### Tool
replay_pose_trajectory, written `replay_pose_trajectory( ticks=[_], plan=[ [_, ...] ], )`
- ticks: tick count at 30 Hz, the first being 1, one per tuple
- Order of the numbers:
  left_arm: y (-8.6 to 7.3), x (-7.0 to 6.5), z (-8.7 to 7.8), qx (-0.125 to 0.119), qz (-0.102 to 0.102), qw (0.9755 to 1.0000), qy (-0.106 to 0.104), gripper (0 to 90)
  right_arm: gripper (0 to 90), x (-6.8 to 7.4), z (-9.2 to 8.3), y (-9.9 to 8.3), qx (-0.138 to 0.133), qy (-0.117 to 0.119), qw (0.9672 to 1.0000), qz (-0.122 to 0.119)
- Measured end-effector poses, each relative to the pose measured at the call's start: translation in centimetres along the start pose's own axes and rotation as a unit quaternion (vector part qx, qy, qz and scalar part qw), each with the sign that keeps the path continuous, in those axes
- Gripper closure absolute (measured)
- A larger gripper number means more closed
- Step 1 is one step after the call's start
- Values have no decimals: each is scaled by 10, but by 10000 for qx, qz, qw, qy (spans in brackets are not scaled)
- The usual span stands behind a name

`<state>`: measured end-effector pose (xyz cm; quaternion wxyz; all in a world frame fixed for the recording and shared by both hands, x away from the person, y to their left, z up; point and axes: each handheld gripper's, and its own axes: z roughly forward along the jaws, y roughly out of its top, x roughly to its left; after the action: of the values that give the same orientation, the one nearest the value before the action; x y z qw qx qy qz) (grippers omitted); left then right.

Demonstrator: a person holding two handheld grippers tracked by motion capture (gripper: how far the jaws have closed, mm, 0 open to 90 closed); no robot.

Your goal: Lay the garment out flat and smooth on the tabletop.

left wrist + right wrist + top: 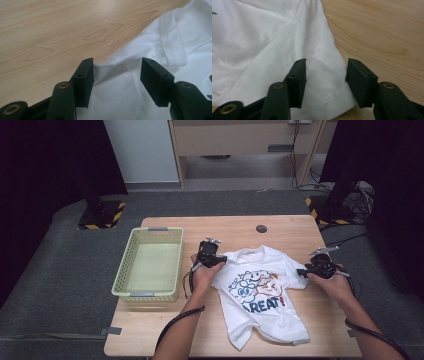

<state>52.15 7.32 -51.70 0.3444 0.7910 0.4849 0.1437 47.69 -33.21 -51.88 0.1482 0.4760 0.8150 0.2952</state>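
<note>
A white T-shirt [260, 290] with a colourful cartoon print lies spread on the wooden table [225, 227], collar toward the far side. My left gripper [223, 260] rests at the shirt's left shoulder. In the left gripper view its jaws [117, 72] stand apart, with a fold of white cloth [117, 75] near the collar rib between them and the pads clear of it. My right gripper [300, 271] is at the right sleeve. Its jaws [326, 72] straddle the sleeve's hemmed edge [337, 92], open, and the cloth lies flat between them.
A pale green plastic basket [122, 270] stands empty on the table's left part. A small dark round disc [261, 228] sits near the far edge. Bare wood shows around the shirt. Beyond the table are grey floor, stands with striped bases and cables.
</note>
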Motion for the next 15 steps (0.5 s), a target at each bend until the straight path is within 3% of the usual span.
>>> replay_pose_trajectory(
  ticks=[3, 5, 8, 11, 15],
  plan=[
    [0, 1, 5, 80, 59, 9999, -28, 479, 699, 2, 0, 2, 68, 78, 9999, -123],
    [0, 0, 5, 113, 263, 9996, 45, 552, 776, 4, 0, 4, 124, 159, 9996, -195],
    [2, 0, 7, 155, 322, 9993, 100, 699, 866, 6, 0, 7, 197, 150, 9990, -360],
    [6, -1, 10, 230, 368, 9990, 84, 840, 877, 8, 0, 11, 239, 102, 9988, -411],
    [15, -3, 13, 274, 334, 9990, 101, 873, 879, 5, -3, 19, 224, -36, 9986, -470]
  ],
)
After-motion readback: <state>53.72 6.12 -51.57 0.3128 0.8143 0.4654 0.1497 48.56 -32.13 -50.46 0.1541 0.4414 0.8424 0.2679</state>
